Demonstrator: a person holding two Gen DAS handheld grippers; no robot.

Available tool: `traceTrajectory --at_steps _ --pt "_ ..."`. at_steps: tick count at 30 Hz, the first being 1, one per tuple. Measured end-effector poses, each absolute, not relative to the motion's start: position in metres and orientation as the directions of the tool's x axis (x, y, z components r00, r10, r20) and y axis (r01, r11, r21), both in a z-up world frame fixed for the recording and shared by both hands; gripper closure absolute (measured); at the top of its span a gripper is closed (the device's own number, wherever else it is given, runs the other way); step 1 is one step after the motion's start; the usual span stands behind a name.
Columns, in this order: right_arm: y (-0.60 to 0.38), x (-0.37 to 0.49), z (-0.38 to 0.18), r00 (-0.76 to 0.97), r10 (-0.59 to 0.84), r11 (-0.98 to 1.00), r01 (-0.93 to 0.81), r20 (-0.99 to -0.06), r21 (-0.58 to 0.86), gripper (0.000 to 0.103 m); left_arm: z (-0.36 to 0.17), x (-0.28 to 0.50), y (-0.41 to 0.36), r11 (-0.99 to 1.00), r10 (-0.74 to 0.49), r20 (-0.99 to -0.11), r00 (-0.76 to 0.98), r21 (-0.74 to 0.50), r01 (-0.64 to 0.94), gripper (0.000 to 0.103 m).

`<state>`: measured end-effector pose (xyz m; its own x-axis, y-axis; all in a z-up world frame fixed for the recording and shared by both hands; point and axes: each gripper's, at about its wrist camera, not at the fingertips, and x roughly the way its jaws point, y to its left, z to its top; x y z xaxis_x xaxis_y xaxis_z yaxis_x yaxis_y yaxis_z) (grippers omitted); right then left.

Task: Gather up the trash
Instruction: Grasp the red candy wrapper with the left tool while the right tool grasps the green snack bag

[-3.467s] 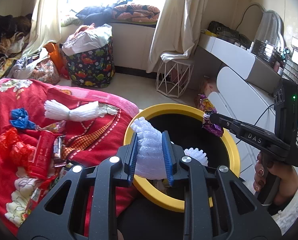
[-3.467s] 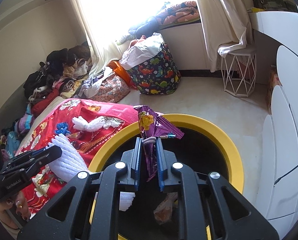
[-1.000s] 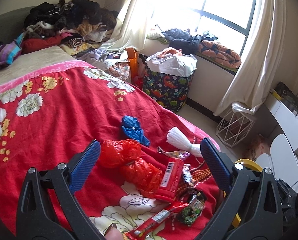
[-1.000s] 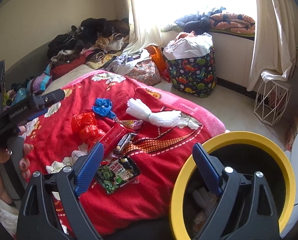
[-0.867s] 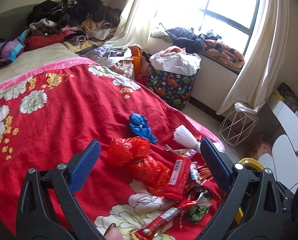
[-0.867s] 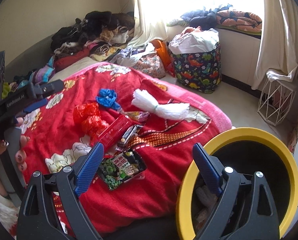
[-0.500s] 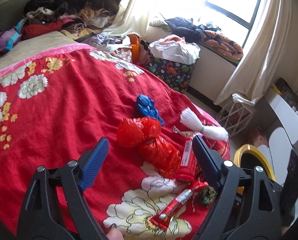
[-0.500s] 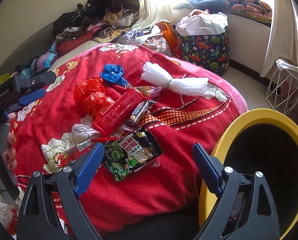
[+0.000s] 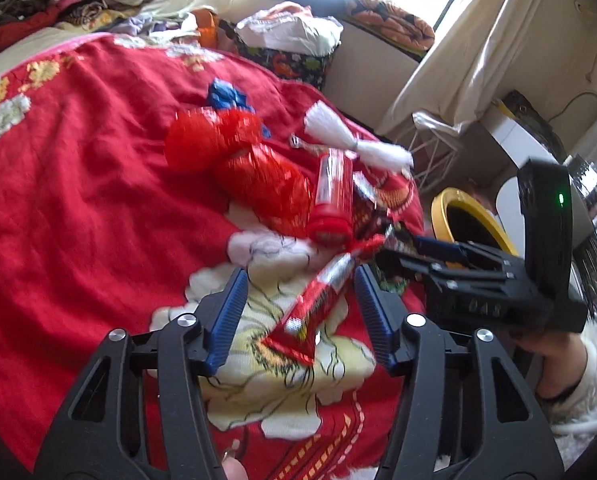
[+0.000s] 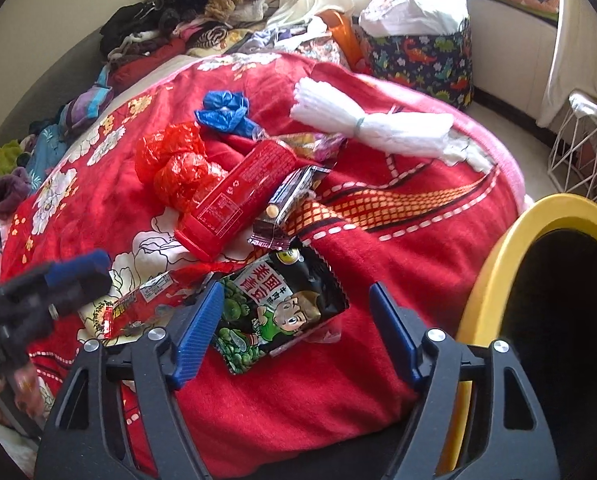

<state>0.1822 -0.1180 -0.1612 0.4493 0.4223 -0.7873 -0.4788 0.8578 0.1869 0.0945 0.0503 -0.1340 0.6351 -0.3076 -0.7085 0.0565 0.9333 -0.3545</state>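
My left tool (image 9: 298, 312) is closing around a red wrapper (image 9: 318, 304) lying on the bed (image 9: 78, 220), pads not yet touching. My right tool (image 10: 294, 332) is narrowing over a black snack bag (image 10: 278, 312), beside the bin (image 10: 494, 264).

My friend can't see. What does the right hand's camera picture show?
The right gripper, fingers closing, straddles a black-and-green snack bag on a red blanket without touching it. Behind lie a red tube, red plastic bags and white strips. A yellow bin stands right.
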Motion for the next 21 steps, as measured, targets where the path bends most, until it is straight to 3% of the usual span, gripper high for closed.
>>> traceTrajectory --at_steps 10,13,15,21 --pt "-0.105 0.181 -0.164 0.409 0.459 0.82 -0.538 -0.789 0.198 0.079 -0.153 0.096 0.048 0.922 -0.341 -0.731 0.59 -0.384 0.057 0.081" --pt "-0.105 0.18 -0.161 0.403 0.472 0.81 -0.549 -0.784 0.205 0.084 -0.154 0.096 0.047 0.919 -0.348 -0.731 0.587 -0.39 0.06 0.083" --pt "-0.108 0.178 -0.158 0.405 0.48 0.806 -0.554 -0.778 0.209 0.085 -0.155 0.097 0.045 0.92 -0.348 -0.734 0.582 -0.386 0.064 0.094" --pt "-0.116 0.172 -0.149 0.407 0.504 0.796 -0.56 -0.762 0.228 0.087 -0.149 0.095 0.039 0.929 -0.34 -0.737 0.585 -0.358 0.089 0.094"
